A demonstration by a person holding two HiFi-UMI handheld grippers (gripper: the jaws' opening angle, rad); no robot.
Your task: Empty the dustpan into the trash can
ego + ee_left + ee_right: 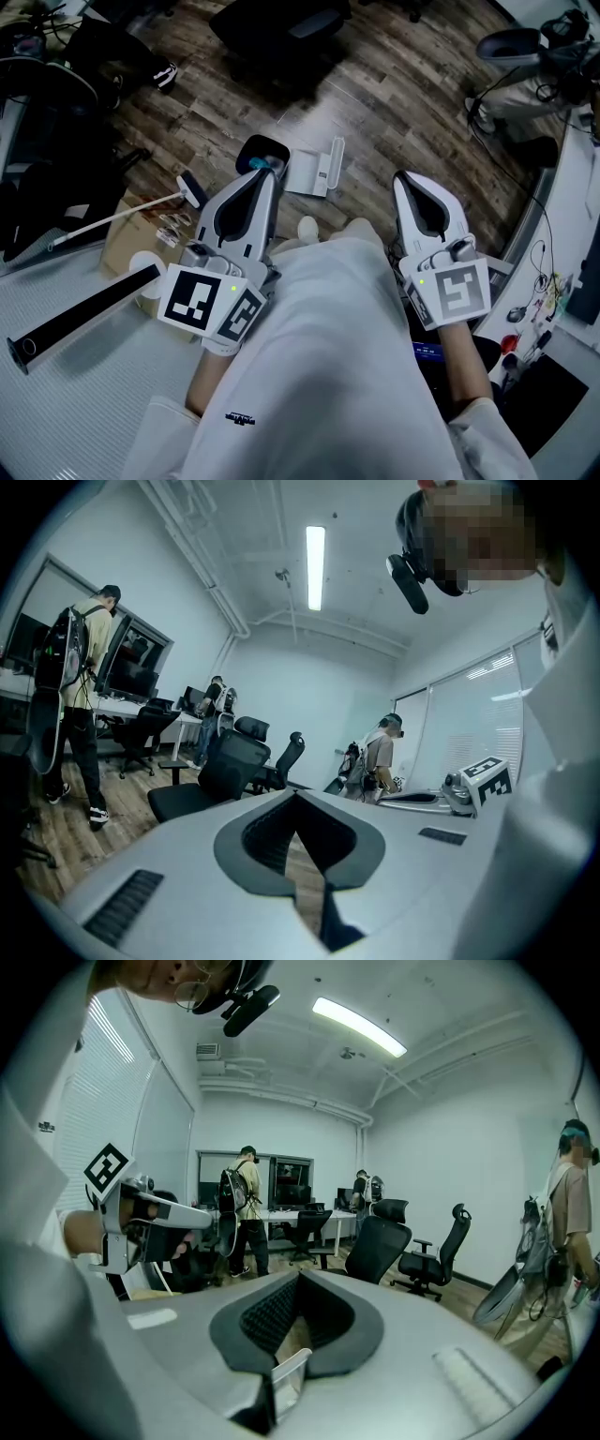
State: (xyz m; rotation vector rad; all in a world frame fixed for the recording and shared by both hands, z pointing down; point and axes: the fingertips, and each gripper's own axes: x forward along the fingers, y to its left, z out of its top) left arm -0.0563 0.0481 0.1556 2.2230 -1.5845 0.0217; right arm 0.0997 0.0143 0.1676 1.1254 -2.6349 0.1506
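Note:
In the head view a white dustpan (314, 170) stands on the wood floor ahead of me. Just left of it is a dark round trash can (270, 147) with something blue inside. My left gripper (269, 173) is shut and empty, its tip just short of the can and partly covering it. Off to the right, my right gripper (404, 179) is also shut, holding nothing. A white-handled broom (122, 217) lies to the left. In the left gripper view the left gripper (298, 795) points out across the room; the right gripper (298, 1275) does the same.
A cardboard box (124, 242) and a long black tube (82, 316) lie at the left by a white ribbed surface (66, 394). A black office chair (281, 28) stands ahead. Cables and a desk edge (562, 244) run along the right. Several people stand about the room (239, 1204).

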